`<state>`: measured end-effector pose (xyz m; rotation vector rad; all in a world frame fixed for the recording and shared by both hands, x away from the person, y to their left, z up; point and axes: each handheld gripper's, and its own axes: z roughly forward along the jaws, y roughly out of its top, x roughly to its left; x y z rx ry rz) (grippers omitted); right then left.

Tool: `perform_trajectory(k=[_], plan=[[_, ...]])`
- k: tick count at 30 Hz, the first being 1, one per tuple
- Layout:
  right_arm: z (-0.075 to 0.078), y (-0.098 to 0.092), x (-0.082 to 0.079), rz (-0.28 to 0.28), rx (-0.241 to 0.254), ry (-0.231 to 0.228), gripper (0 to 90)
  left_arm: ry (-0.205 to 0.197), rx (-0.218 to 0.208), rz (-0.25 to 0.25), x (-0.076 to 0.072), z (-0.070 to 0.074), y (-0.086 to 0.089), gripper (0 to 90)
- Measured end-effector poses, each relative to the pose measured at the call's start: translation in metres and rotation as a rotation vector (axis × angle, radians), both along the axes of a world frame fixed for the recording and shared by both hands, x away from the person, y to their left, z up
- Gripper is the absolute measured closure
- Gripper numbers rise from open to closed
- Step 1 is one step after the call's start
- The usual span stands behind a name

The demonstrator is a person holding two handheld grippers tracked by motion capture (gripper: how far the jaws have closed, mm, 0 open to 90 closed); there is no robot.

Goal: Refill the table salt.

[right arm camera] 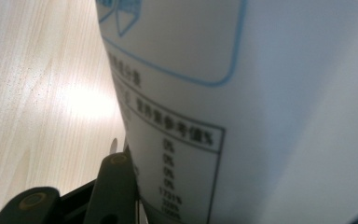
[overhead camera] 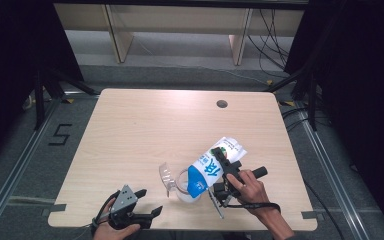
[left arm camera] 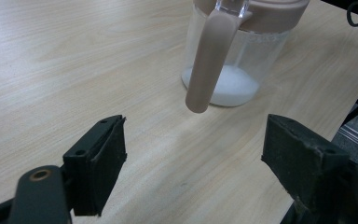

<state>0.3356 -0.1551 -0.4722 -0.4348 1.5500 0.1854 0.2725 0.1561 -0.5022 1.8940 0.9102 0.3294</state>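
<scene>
A white and blue milk carton (overhead camera: 213, 168) is tipped spout-down over a clear pitcher (overhead camera: 183, 186) near the table's front middle. My right gripper (overhead camera: 220, 159) is shut on the carton's body, and a hand holds it from the right. Up close, the carton's printed side (right arm camera: 242, 93) rests against the one visible black finger (right arm camera: 114, 186). The pitcher (left arm camera: 242, 56) has a beige lid and handle (left arm camera: 209, 60) and a little white liquid (left arm camera: 230, 86) in its bottom. My left gripper (overhead camera: 150, 201) rests open at the front left; its jaws (left arm camera: 193, 135) stand wide apart, short of the handle.
The wooden table (overhead camera: 145, 130) has a round cable hole (overhead camera: 222, 104) at its back right. A clear flap (overhead camera: 165, 175) sticks out left of the pitcher. Shelving legs and cables lie on the floor beyond the table.
</scene>
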Motion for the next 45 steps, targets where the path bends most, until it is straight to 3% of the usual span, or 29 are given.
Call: perform_trajectory(k=[2, 3, 7, 13, 14, 15, 32, 34, 35, 36, 45], plan=[[-0.0007, 0.0001, 0.0005, 0.007, 0.003, -0.001, 57.0, -0.001, -0.005, -0.001, 0.0002, -0.0002, -0.0001, 20.8], [-0.0045, -0.0012, -0.0007, -0.020, 0.046, 0.028, 57.2, -0.001, -0.004, -0.001, 0.0001, -0.0001, -0.0001, 20.8], [-0.0020, -0.0002, 0.0001, -0.001, 0.021, 0.013, 57.7, 0.000, -0.002, 0.001, 0.0000, 0.0000, -0.0001, 20.8], [-0.0050, -0.0014, -0.0009, -0.025, 0.057, 0.033, 58.2, 0.000, -0.006, 0.003, 0.0000, -0.0001, -0.0004, 20.8], [-0.0044, -0.0012, -0.0006, -0.021, 0.051, 0.031, 58.2, 0.000, -0.005, 0.003, 0.0000, -0.0001, -0.0004, 20.8], [0.0001, 0.0003, 0.0007, 0.008, -0.006, -0.001, 58.3, 0.000, -0.006, 0.003, -0.0001, -0.0001, -0.0004, 20.8], [0.0004, 0.0000, 0.0002, 0.002, -0.004, -0.002, 59.3, -0.001, -0.004, -0.001, 0.0002, -0.0001, -0.0001, 20.8], [0.0004, -0.0004, -0.0001, -0.007, 0.002, 0.002, 59.4, -0.002, -0.004, -0.001, 0.0001, -0.0002, -0.0003, 20.8], [-0.0026, -0.0018, -0.0004, -0.024, 0.042, 0.026, 59.4, -0.002, -0.003, -0.002, 0.0001, -0.0002, -0.0003, 20.8], [-0.0010, -0.0013, 0.0004, -0.007, 0.025, 0.019, 59.4, -0.002, -0.003, -0.002, 0.0001, -0.0002, -0.0003, 20.8], [-0.0010, -0.0013, -0.0005, -0.019, 0.029, 0.016, 59.4, -0.002, -0.004, -0.002, 0.0001, -0.0002, -0.0004, 20.9]])
